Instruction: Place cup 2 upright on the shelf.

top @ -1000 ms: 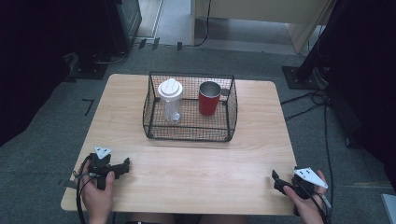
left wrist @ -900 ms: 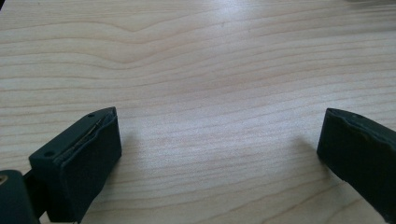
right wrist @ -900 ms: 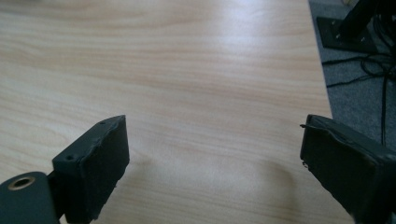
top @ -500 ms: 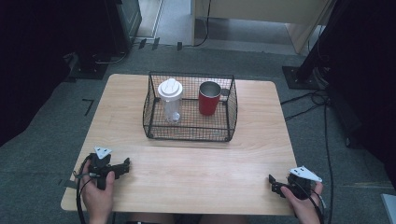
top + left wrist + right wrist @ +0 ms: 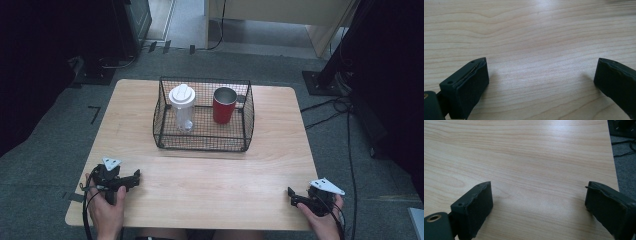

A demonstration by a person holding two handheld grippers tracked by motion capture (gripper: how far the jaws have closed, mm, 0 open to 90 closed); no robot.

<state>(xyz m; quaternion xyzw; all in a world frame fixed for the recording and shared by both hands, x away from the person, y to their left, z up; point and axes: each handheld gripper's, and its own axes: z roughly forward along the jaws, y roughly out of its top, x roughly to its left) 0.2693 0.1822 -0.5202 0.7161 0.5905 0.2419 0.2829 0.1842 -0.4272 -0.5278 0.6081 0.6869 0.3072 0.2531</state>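
Resting apart, seemingly empty grippers (image 5: 137, 176) (image 5: 291, 194)

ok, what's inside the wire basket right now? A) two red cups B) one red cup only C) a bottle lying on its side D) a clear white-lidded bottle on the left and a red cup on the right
D: in the high view the wire basket holds an upright white-lidded bottle at left and a red cup at right.

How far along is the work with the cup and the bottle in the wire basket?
Nothing looks done: the red cup and the white-lidded bottle stand upright inside the wire basket. In hand: nothing; the left gripper and right gripper rest near the table's front edge, jaws apart and empty, the right's jaws having just been opening. Left: reaching the basket and everything after.
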